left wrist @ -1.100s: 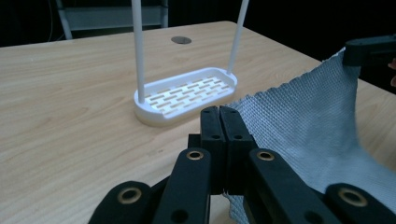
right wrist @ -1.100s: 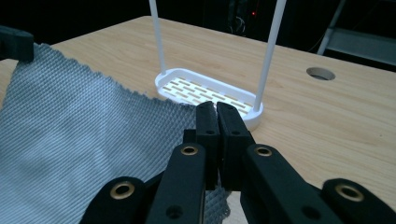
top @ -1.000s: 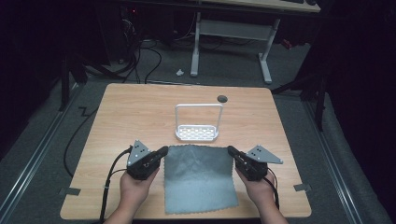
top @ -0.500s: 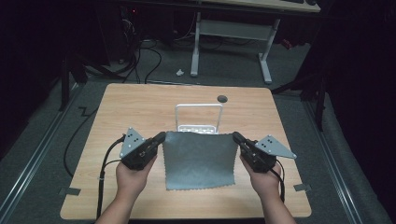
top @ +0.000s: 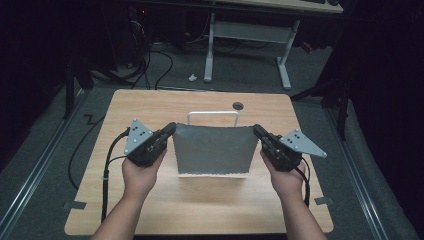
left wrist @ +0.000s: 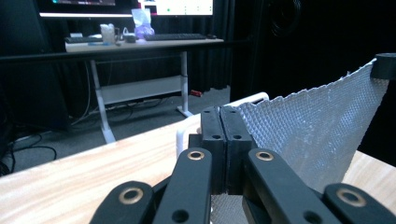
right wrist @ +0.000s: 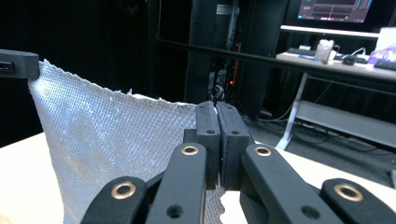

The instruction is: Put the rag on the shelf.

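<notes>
Lifted off the wooden table since before, both hands now hold the grey waffle-weave cloth hanging stretched, left gripper and right gripper clamped tight on its 2 top corners, white wire rack just behind.

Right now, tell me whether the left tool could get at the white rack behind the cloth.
Probably not as things stand. The left tool is shut on a top corner of the grey cloth, which hangs stretched to the right tool in front of the white rack. It would have to let go first.
</notes>
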